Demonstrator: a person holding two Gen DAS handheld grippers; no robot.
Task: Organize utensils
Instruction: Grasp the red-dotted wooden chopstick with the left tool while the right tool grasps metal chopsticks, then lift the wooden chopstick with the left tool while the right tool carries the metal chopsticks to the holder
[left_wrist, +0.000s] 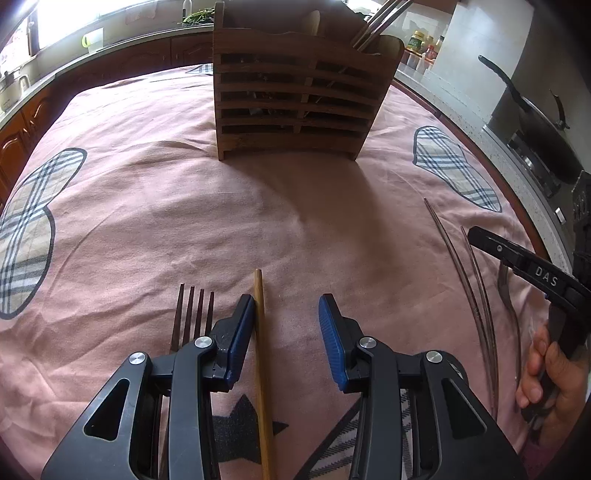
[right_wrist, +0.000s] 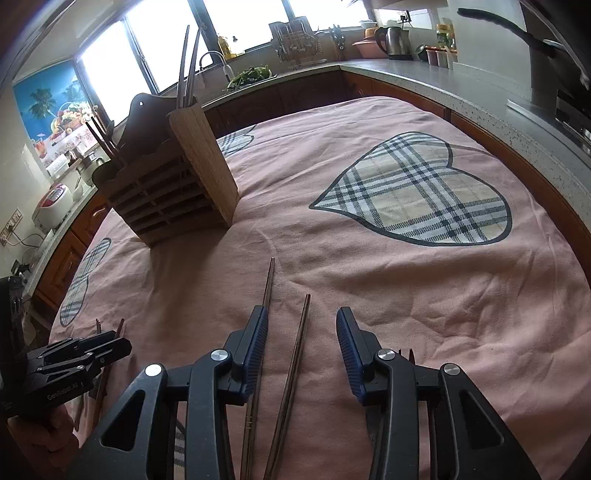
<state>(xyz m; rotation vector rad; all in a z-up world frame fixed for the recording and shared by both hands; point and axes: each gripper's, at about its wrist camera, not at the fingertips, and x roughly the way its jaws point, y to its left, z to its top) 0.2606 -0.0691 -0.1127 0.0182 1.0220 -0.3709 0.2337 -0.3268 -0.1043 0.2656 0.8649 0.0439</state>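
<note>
While lying lengthwise on the surface (left_wrist: 332, 229), pale chopstick (left_wrist: 261, 332) framed by half-open left tongs (left_wrist: 286, 321), touching one pad, dark chopstick (right_wrist: 295, 362) between half-open right tongs (right_wrist: 302, 332), neither clamped, holder (left_wrist: 303, 92) well ahead.

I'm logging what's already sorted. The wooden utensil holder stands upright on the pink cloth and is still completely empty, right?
Not quite. The wooden utensil holder does stand upright on the pink cloth, but it is not empty: the right wrist view shows dark chopsticks sticking up from one compartment and more dark handles from another.
</note>
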